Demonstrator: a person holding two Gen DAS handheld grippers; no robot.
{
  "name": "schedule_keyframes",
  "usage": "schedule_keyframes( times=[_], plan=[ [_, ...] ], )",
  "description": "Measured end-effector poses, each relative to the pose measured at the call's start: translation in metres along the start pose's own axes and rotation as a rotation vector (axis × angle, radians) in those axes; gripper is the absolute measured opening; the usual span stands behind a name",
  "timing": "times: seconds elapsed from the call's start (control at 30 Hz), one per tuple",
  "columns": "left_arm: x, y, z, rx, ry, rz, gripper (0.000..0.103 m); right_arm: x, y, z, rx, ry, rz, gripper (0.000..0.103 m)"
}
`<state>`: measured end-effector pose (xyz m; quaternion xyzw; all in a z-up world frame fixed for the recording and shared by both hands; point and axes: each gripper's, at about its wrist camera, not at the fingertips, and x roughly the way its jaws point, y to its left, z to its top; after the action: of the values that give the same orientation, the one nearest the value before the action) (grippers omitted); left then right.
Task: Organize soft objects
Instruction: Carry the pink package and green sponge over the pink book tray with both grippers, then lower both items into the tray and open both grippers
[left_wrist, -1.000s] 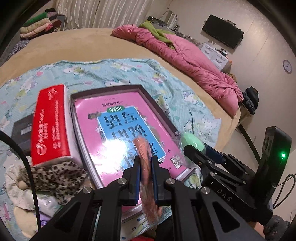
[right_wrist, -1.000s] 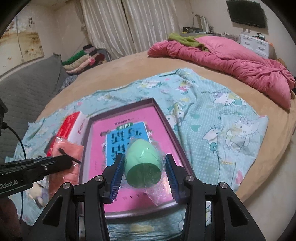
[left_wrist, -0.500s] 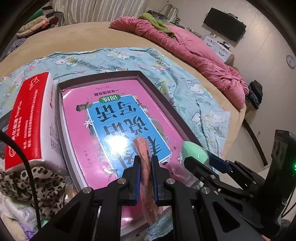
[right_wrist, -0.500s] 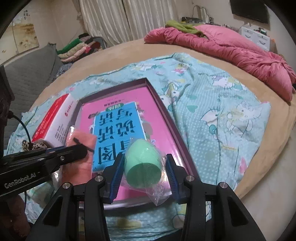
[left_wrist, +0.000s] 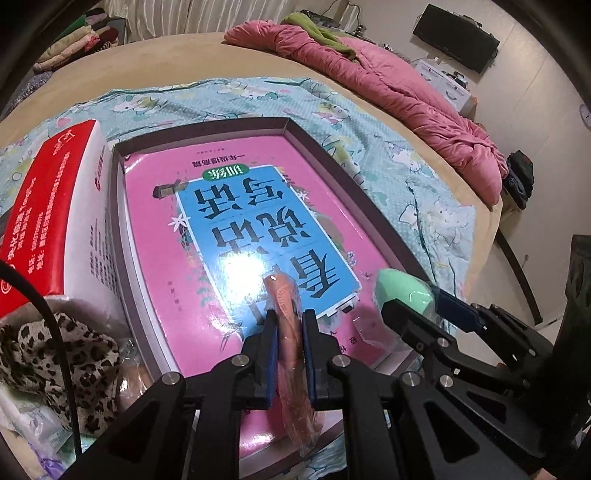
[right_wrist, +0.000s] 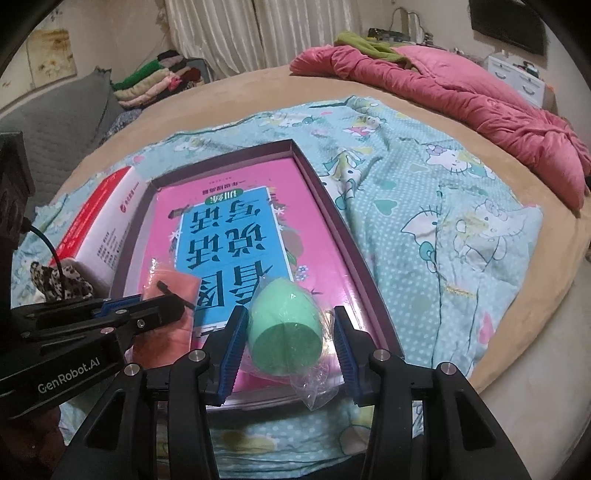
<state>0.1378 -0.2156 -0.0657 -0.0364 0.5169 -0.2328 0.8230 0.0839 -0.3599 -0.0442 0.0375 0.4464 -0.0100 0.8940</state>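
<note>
In the left wrist view, the left tool (left_wrist: 289, 325) is clamped tight on a flat salmon-pink pad in a clear plastic sleeve (left_wrist: 286, 314), held on edge just above the near end of the glossy pink-and-blue book (left_wrist: 236, 221) that lies inside the shallow dark-walled cardboard box (left_wrist: 369, 206) on the bed. To the left of the box stands a red-and-white tissue pack (left_wrist: 55, 206), with a leopard-print cloth (left_wrist: 74, 354) near it. Setting the pad down well seems to call for lowering until its lower edge meets the book cover, tipping it flat to the left, then letting go, so it does not spring upright or slide on the slick cover. In the right wrist view, the right tool (right_wrist: 290, 341) grips a mint-green egg-shaped sponge wrapped in a loose clear bag (right_wrist: 284, 326) between its blue pads, the jaws standing moderately wide around it, low over the near right part of the book. The sponge would likely roll, so it is best released on its flat cut end, close to the box's right wall and apart from the pad. The loose bag tail hanging below could snag on the near wall.
</note>
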Motion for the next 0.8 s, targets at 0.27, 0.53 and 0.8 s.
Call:
schedule_keyframes(
  times=[0.27, 0.53, 0.8],
  plan=[
    [0.003, 0.003, -0.002, -0.007, 0.014, 0.007, 0.013, 0.001, -0.006, 0.000, 0.018, 0.004, -0.023, 0.049],
    [0.001, 0.004, -0.004, -0.015, 0.023, 0.030, 0.022, 0.001, -0.012, 0.000, 0.037, 0.002, -0.049, 0.051],
    [-0.011, 0.001, -0.004, -0.008, 0.001, 0.031, 0.044, 0.001, -0.022, 0.000, 0.086, 0.010, -0.070, 0.056]
  ],
)
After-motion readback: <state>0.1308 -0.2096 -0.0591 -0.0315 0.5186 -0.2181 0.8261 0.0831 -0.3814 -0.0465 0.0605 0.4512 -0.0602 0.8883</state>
